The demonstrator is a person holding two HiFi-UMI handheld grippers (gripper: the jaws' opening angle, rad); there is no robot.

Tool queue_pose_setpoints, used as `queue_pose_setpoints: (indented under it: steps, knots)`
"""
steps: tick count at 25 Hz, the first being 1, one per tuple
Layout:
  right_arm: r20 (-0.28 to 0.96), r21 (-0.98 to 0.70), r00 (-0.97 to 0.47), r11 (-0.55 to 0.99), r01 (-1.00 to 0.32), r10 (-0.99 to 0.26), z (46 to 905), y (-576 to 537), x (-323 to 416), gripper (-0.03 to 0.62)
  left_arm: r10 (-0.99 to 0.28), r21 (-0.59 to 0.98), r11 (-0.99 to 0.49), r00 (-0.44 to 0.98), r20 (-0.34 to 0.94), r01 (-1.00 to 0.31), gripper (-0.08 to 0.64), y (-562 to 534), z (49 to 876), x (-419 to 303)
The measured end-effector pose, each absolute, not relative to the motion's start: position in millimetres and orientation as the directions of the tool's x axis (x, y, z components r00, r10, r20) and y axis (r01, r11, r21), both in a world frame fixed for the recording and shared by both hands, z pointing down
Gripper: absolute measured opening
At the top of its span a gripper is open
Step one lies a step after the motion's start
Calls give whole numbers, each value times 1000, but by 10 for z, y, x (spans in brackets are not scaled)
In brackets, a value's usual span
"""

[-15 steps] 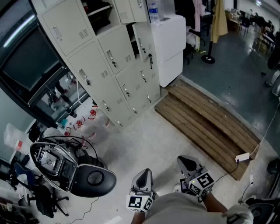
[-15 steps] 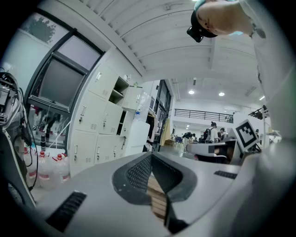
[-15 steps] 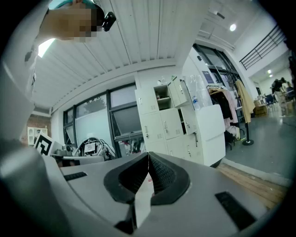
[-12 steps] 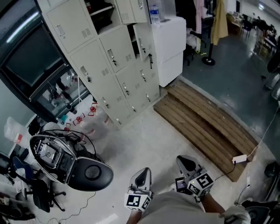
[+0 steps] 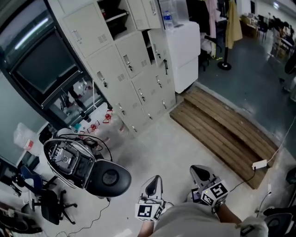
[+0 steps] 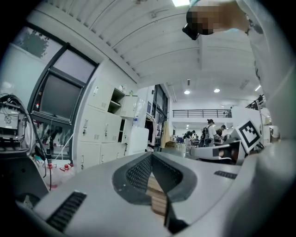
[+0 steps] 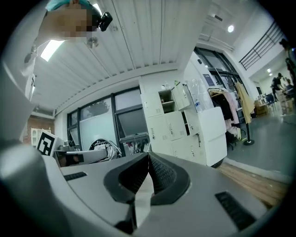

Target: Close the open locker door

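A cream locker bank [image 5: 134,69] stands at the top of the head view, well away from me. One upper door [image 5: 151,10] hangs open beside a dark compartment [image 5: 114,15]. Below it a second door [image 5: 160,46] stands ajar. My left gripper [image 5: 156,179] and right gripper [image 5: 198,170] are low near my body, both shut with nothing between the jaws. The left gripper view shows its gripper [image 6: 151,155] with the lockers [image 6: 108,127] far off at the left. In the right gripper view, that gripper [image 7: 148,155] points toward the lockers [image 7: 173,122].
A white cabinet [image 5: 185,51] with a water bottle [image 5: 168,19] on it adjoins the lockers. A wooden pallet platform [image 5: 222,129] lies to the right. A black round-seated machine with wiring [image 5: 88,169] stands at the left. A power strip [image 5: 260,164] lies on the floor.
The head view has shifted, so the lockers and the black machine now sit a little further right in the frame. Both grippers stay low and shut.
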State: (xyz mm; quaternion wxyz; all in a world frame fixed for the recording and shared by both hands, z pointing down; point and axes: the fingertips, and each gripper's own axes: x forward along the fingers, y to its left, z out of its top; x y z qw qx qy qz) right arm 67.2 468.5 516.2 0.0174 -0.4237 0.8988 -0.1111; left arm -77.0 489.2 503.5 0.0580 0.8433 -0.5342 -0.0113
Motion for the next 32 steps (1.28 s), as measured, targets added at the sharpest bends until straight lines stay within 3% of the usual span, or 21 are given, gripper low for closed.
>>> queue_pose_setpoints:
  steps: [7, 14, 19, 32]
  knots:
    - [50, -230, -613, 588, -776, -789, 5022, 4910, 304, 26, -895, 148, -424, 439, 82, -893, 8, 5191, 5241, -1128]
    - [44, -239, -561, 536, -810, -827, 5077, 5107, 204, 28, -869, 147, -488, 494, 11, -861, 8, 5258, 5169, -1301]
    - [47, -268, -551, 521, -811, -834, 5190, 5191, 187, 28, -862, 158, -495, 506, 35, -854, 8, 5276, 5203, -1297]
    - [34, -273, -668, 636, -722, -744, 5174, 4077, 747, 26, -890, 157, -442, 453, 41, -883, 8, 4270, 5098, -567]
